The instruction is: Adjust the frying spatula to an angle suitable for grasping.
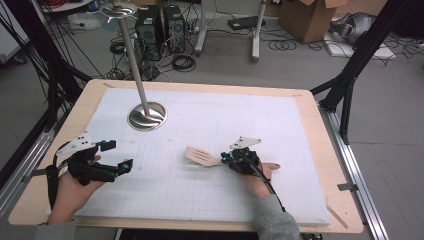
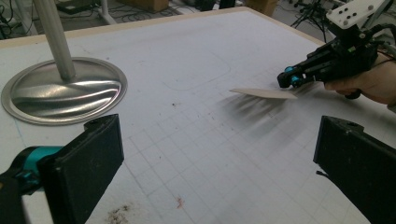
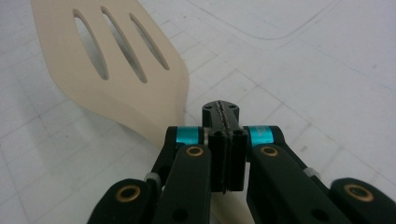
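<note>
1. Looking down from the high view, the spatula (image 1: 202, 157) lay over the middle of the desk's (image 1: 320, 207) white mat (image 1: 225, 120), nearer the near edge than the far one, its slotted blade pointing toward the left edge. The right gripper (image 1: 224, 158) was clenched on the handle just behind the blade, and the handle's end stuck out past the hand toward the right edge. The left gripper (image 1: 120, 156) sat near the near-left corner, jaws apart and holding nothing. The stand (image 1: 147, 116) stood toward the far-left part of the mat.

2. In the left gripper view, its two black pads (image 2: 91, 161) stood wide apart over bare mat. The spatula's blade (image 2: 264, 93) appeared to hang just clear of the mat, with a shadow under it, gripped by the right gripper (image 2: 286, 78).

3. In the right gripper view, the jaws were pressed together, with the handle seemingly pinched at or under them; the exact contact was hidden. The blade (image 3: 116, 70) showed three slots.

4. Judged from its look, the spatula was wooden: light, stiff, not fragile, and fairly smooth. The narrow handle near the blade seemed the best place to hold it, since it keeps the blade from swinging.
</note>
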A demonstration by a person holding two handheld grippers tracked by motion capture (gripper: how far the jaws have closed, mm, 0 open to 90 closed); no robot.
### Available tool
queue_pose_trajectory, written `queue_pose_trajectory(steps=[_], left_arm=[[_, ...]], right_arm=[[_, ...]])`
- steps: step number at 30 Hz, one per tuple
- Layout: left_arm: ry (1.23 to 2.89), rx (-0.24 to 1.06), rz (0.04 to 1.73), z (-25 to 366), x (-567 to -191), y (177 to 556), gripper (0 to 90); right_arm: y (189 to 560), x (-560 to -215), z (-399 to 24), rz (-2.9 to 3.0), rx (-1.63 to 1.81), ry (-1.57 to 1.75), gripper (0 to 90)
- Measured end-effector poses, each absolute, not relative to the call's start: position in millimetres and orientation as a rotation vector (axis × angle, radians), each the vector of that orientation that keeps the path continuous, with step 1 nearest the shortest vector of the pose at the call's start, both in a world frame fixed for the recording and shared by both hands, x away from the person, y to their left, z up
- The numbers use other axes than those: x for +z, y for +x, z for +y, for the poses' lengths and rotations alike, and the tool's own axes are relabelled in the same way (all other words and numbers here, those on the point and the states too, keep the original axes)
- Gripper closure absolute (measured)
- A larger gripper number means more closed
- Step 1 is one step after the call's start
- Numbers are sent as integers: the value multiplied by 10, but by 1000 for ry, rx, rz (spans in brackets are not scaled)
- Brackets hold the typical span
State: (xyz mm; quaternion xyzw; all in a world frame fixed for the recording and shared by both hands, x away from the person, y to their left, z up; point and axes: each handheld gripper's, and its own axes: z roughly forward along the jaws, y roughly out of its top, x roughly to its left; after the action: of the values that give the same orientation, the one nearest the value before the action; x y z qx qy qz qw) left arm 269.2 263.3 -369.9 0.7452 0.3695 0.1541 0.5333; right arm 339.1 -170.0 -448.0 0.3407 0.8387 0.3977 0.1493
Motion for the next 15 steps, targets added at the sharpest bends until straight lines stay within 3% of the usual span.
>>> queue_pose_trajectory(steps=[15], left_arm=[[1779, 374, 890, 2663, -3707, 2670, 21]], right_arm=[[3339, -4495, -1551, 2466, 1120, 885, 900]])
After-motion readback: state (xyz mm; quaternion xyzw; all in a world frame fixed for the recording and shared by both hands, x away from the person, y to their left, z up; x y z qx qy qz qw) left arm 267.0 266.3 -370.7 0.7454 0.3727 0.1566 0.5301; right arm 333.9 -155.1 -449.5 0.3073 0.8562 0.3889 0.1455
